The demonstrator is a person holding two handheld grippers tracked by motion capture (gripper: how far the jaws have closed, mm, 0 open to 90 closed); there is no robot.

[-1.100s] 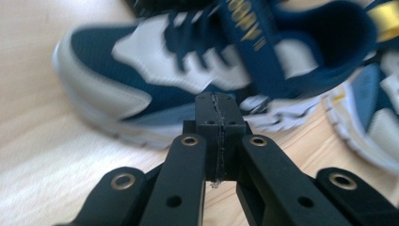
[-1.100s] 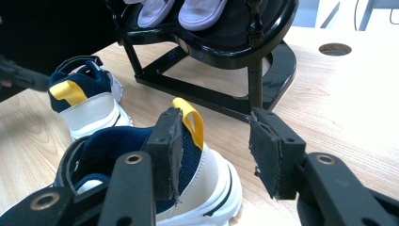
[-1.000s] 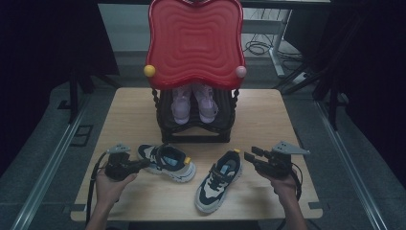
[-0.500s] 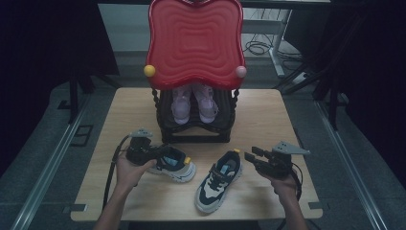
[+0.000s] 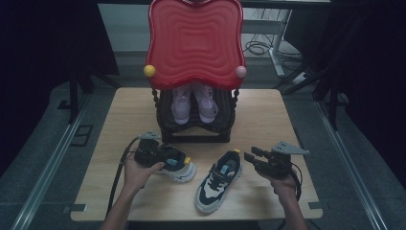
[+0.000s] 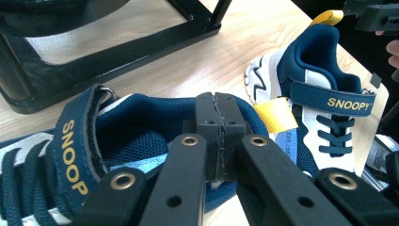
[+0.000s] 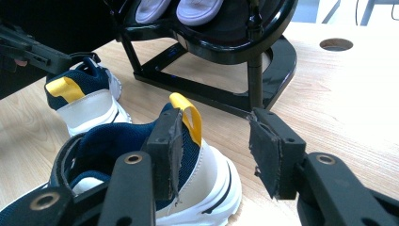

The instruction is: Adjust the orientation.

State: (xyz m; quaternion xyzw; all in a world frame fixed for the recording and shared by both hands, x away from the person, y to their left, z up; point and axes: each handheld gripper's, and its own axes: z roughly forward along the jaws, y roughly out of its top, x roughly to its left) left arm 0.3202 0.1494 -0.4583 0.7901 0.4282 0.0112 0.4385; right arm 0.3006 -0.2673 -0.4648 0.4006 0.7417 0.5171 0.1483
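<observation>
Inside rack (image 5: 225,125) — lilac shoes (image 5: 194,103) (paired)

2 navy-and-white sneakers (image 5: 178,165) (image 5: 219,180) lie on the table, 2 lilac shoes (image 5: 180,105) (image 5: 206,103) sit in 1 black rack (image 5: 194,129), beneath 1 red tray (image 5: 194,43).

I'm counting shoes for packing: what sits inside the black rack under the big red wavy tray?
Inside the black rack a pair of lilac sneakers stands side by side, toes toward the person. The red wavy tray covers their heel ends and anything behind them.
</observation>
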